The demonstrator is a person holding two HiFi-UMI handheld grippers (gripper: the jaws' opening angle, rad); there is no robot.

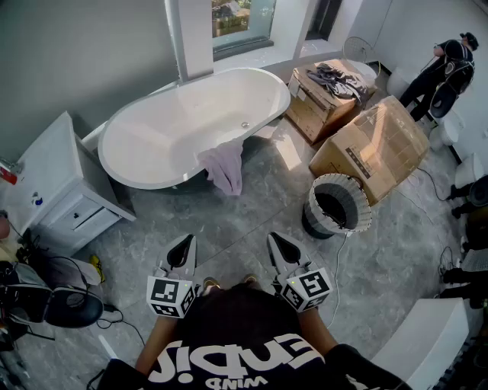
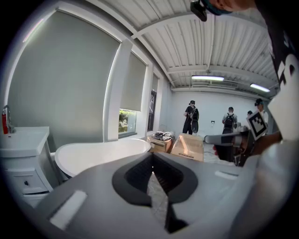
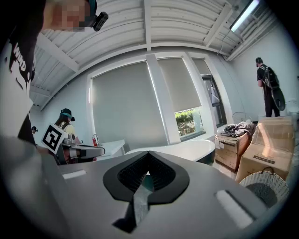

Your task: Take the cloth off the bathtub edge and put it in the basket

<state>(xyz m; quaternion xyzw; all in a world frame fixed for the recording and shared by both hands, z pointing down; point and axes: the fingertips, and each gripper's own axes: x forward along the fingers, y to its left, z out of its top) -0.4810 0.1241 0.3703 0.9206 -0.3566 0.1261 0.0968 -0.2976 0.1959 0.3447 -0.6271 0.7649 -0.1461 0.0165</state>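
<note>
I'm holding both sets of fingers pressed together with nothing in them: left gripper (image 1: 183, 245), right gripper (image 1: 279, 242). The lilac cloth (image 1: 225, 166) hangs over the bathtub (image 1: 145, 145) rim, well ahead of both. The wicker basket (image 1: 363, 215) stands ahead and to the right of the right gripper's fingers.

I get bright daylight from the window (image 1: 242, 17) — glare on the tub (image 1: 191, 122); gripper views bend at the edges.
</note>
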